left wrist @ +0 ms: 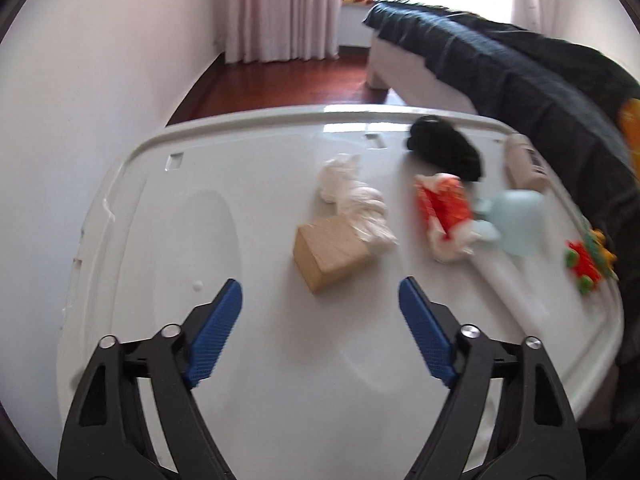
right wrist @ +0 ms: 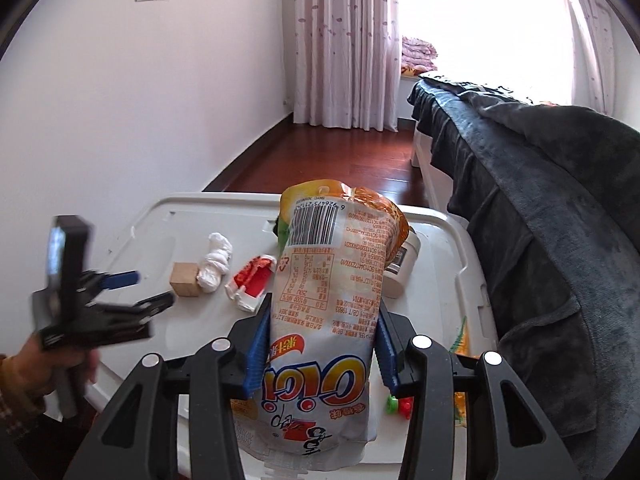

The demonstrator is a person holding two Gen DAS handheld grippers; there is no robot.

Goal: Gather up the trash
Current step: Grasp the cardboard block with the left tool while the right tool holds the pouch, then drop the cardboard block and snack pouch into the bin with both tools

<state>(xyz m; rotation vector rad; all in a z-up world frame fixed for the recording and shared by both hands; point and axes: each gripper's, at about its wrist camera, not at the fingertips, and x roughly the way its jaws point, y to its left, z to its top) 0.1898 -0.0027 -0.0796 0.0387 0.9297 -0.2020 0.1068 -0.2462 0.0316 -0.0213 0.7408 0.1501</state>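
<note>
Right now the right gripper is clamped on a white snack pouch, its blue pads pressing the pouch's sides, so the pouch stands between the fingers, barcode end pointing away. The left gripper has its jaws spread wide with nothing between them, above a bare part of the white lid. Just ahead of its fingertips lies one tan block, and touching that, one crumpled white tissue. Further right lies one red and white wrapper, then one pale blue cup. Beyond these lie one black bundle and one beige container near the far rim. One red and green toy lies at the right edge.
</note>
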